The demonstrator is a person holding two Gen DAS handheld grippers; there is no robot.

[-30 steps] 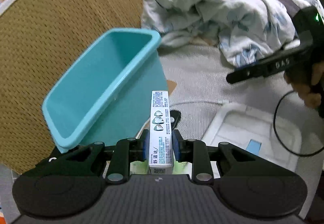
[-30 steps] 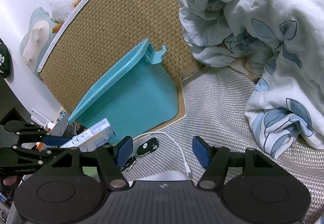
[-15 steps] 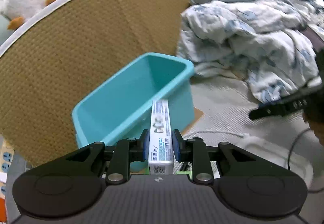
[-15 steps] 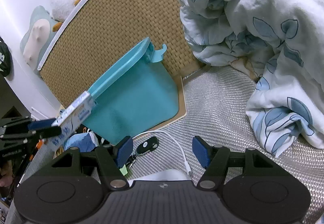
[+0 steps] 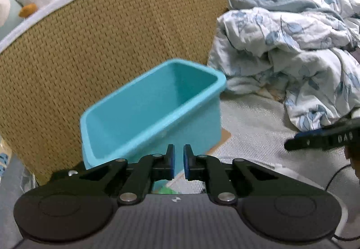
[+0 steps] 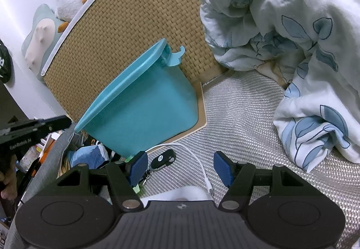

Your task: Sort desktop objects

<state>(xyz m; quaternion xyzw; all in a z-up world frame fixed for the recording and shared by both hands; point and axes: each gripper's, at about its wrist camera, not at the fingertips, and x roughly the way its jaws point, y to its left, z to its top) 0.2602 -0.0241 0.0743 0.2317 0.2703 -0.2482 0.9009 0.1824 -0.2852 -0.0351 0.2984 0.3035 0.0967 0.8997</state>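
Frame centre, left wrist view: left gripper (image 5: 178, 161) nearly closed, empty; toothpaste box gone, presumably inside teal bin (image 5: 155, 111). Right gripper (image 6: 181, 166) spread, key fob (image 6: 162, 157) likely next.

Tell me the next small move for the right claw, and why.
Probably lower the right claw onto the black key fob: its jaws stand open and empty just above it, the fob lies loose on the woven mat, and the teal plastic bin sits just behind.
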